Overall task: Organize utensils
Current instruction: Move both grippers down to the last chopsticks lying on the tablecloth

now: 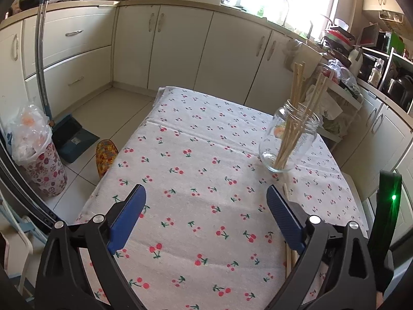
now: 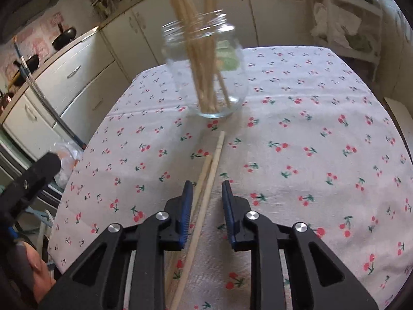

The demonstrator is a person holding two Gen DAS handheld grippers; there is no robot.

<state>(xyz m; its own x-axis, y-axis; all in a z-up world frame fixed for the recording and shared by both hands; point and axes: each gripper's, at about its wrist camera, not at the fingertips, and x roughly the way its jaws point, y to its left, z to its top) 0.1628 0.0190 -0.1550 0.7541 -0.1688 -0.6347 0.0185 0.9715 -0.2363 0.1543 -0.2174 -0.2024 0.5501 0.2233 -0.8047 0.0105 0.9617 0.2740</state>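
Observation:
A clear glass jar (image 1: 289, 142) (image 2: 206, 77) stands on the cherry-print tablecloth (image 1: 201, 155) and holds several wooden chopsticks (image 1: 296, 108) (image 2: 196, 51) leaning out of its mouth. Two loose chopsticks (image 2: 210, 170) lie side by side on the cloth in front of the jar, pointing toward it. My right gripper (image 2: 207, 184) straddles them low over the cloth. Its blue pads stand a narrow gap apart, the sticks lie nearer the left pad, and the right pad is clear of them. My left gripper (image 1: 205, 191) hovers wide open and empty over bare cloth, with the loose chopsticks (image 1: 285, 188) peeking out behind its right finger.
Cream kitchen cabinets (image 1: 180, 38) ring the table. On the floor to the left are a lined flowered bin (image 1: 38, 160) and a blue dustpan (image 1: 69, 139). A hand (image 2: 33, 271) holding the other gripper (image 2: 33, 178) shows at the left edge of the right wrist view.

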